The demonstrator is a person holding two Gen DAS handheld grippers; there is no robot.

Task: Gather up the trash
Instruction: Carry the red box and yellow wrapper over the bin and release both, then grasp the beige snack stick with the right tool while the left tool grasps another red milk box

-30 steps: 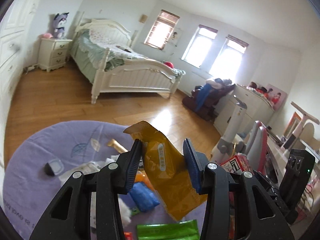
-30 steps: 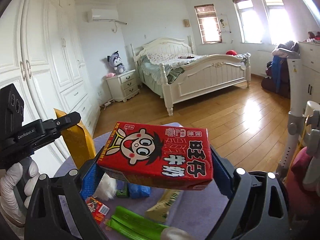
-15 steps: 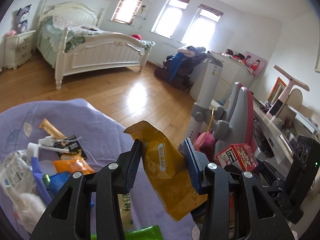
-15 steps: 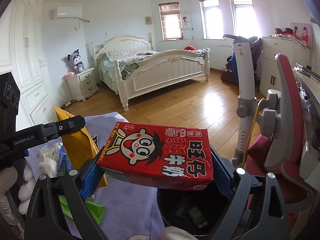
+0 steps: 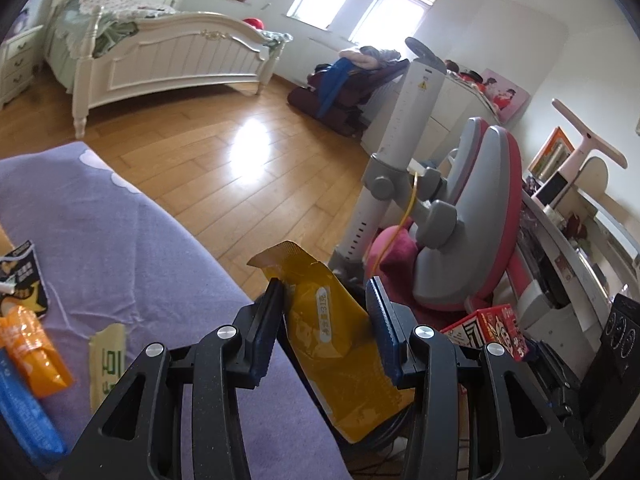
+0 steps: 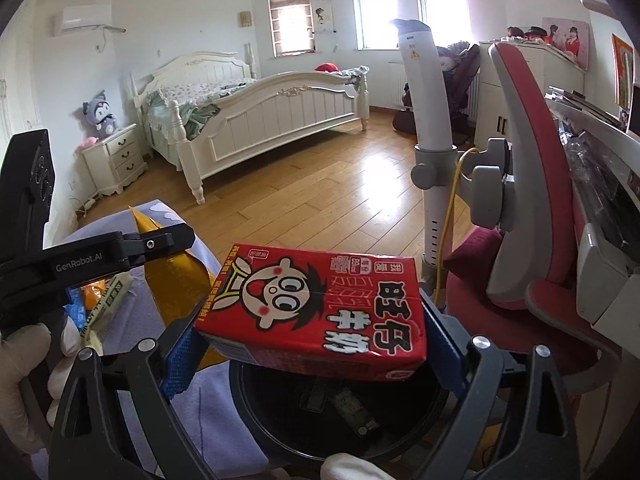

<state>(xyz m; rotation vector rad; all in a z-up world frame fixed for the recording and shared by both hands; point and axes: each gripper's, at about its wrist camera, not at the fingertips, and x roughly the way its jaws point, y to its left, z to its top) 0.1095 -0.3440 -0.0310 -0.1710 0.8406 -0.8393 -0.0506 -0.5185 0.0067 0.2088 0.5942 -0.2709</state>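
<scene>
Above the black bin [image 6: 340, 412], the right tool [image 6: 308, 336] clamps a red milk carton [image 6: 316, 304]. Just left of the bin, the left tool [image 5: 326, 332] pinches a yellow wrapper [image 5: 340, 344], half-closed, beside the purple cloth [image 5: 120, 240].

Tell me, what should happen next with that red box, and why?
Probably open the right tongs and let the red box drop: it already hangs right above the open black bin, which has trash inside.

Red carton [image 6: 316, 312] (cartoon face), yellow pouch [image 5: 340, 344]
</scene>
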